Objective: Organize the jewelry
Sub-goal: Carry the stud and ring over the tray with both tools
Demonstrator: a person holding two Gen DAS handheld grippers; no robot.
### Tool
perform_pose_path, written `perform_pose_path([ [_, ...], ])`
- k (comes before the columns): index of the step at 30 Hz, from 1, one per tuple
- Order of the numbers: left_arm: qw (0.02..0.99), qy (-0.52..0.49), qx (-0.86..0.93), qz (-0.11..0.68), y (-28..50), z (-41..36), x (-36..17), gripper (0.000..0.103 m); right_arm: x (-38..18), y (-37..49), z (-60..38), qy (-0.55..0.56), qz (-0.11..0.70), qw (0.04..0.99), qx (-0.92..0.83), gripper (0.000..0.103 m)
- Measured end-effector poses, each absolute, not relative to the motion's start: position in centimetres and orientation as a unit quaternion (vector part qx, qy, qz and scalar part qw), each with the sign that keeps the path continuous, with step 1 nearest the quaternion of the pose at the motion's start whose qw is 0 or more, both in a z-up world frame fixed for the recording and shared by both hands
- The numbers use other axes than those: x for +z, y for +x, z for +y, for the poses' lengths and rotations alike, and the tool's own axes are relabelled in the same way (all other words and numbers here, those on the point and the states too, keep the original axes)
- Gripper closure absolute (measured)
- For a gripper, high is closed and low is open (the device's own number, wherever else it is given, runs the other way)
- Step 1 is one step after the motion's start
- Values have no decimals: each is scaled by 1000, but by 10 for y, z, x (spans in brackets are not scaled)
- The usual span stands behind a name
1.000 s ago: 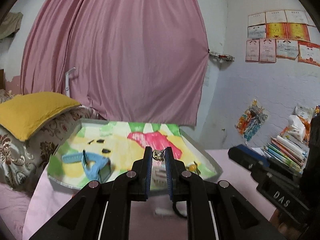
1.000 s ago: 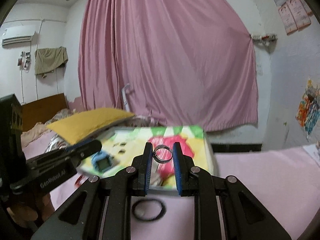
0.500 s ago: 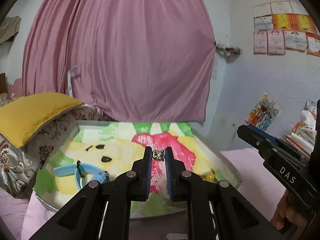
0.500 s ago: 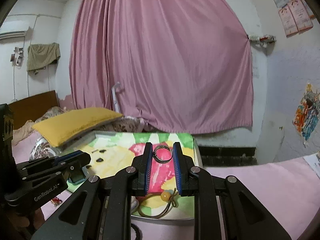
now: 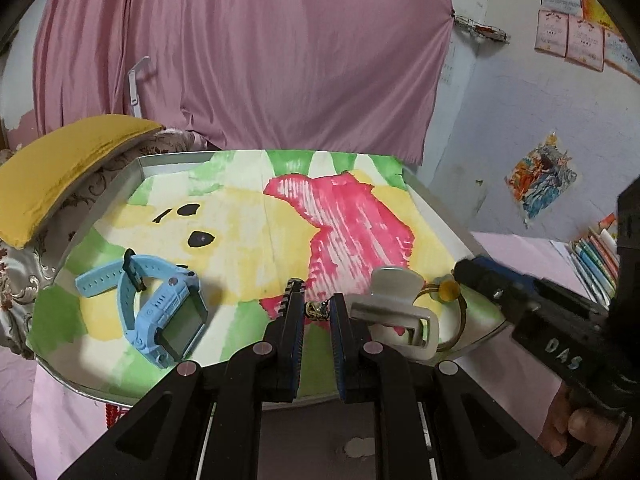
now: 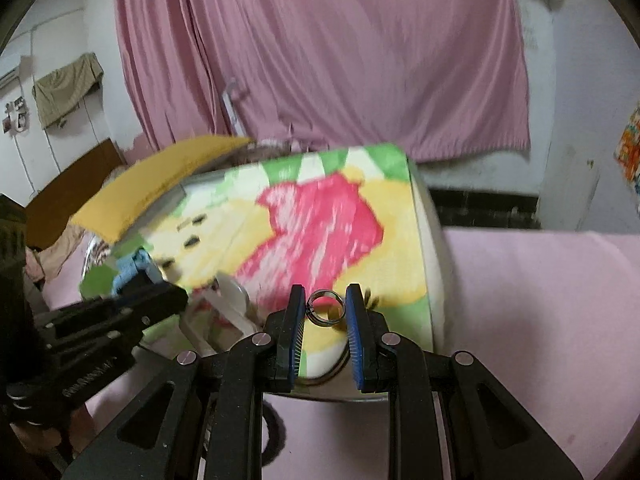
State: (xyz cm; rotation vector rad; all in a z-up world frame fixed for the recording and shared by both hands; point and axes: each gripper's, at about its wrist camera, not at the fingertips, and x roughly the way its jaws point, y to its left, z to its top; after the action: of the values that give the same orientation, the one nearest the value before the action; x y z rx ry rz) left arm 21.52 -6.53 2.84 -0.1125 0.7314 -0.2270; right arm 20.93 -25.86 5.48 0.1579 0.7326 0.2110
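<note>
My left gripper [image 5: 316, 306] is clenched on a small gold trinket [image 5: 317, 309], pinched at the very fingertips, just above the near part of the painted tray [image 5: 136, 166]. My right gripper [image 6: 325, 307] grips a silver ring [image 6: 325, 308] upright between its blue pads, over the tray's near right corner. On the tray lie a blue watch [image 5: 160, 304] at the left, a white hair clip [image 5: 394, 306] just right of my left fingers, and a bead hair tie [image 5: 450, 292] beside it (partly hidden by my right gripper).
</note>
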Motion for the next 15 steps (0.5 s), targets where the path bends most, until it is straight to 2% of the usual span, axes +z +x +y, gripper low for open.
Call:
perform_pose_path([
  [15, 911, -49, -103, 397, 220, -69, 21, 90, 52, 214, -254, 58, 380, 918, 96, 84],
])
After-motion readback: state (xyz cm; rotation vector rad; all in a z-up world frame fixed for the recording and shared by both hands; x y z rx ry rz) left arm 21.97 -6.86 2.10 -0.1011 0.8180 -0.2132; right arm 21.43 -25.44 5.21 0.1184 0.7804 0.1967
